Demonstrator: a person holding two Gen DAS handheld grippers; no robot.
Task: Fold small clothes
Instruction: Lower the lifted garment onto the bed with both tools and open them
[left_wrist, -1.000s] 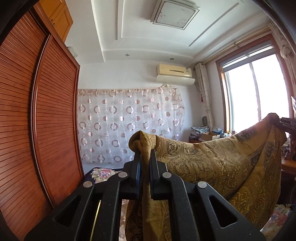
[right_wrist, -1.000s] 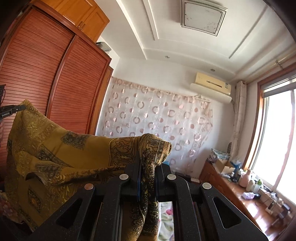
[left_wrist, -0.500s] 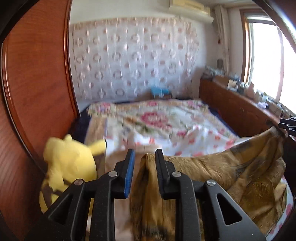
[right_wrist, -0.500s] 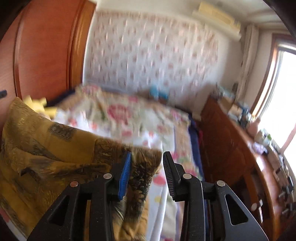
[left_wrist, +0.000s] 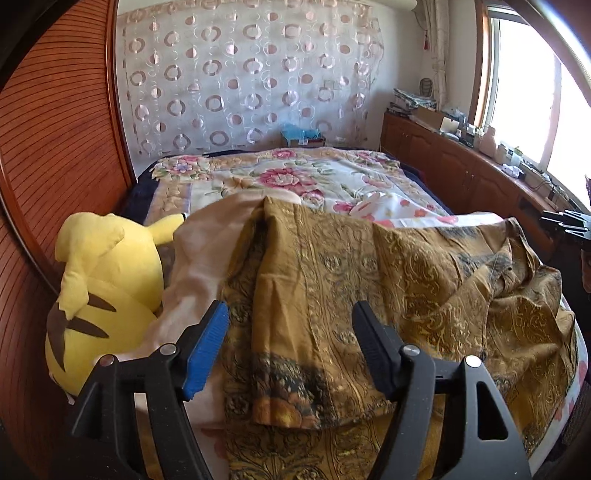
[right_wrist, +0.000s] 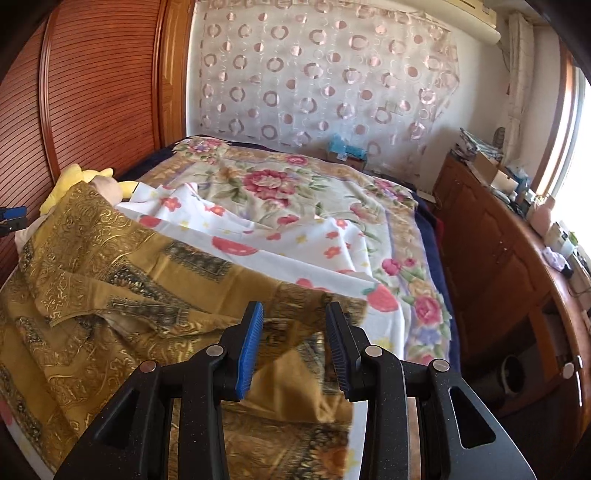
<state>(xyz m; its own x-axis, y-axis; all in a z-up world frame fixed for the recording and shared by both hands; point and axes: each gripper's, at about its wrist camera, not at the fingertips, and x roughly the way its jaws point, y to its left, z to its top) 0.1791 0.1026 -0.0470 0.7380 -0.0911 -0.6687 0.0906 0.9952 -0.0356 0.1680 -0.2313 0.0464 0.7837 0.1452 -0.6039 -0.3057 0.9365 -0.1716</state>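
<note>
With both hand-held grippers, left (left_wrist: 290, 332) and right (right_wrist: 294, 334), apart and just opened, the cloth (left_wrist: 388, 280) lies limp, light; pinch near corners.

**What the two views leave hidden or unclear**

The gold patterned cloth (left_wrist: 388, 280) runs out past the bottom edge in both wrist views, so its near hem goes unseen. It covers part of a pale peach cloth (left_wrist: 207, 254) and part of the flowered bedspread (right_wrist: 280, 192) (how far either reaches underneath cannot be told). The yellow plush toy (left_wrist: 107, 280) is half buried on its right side; from the right wrist only its ears (right_wrist: 79, 175) show above the cloth. Small items along the wooden sideboard (right_wrist: 495, 236) by the window are too tiny and washed out by glare to name. The blue object (left_wrist: 301, 133) at the head of the bed is also unclear.
</note>
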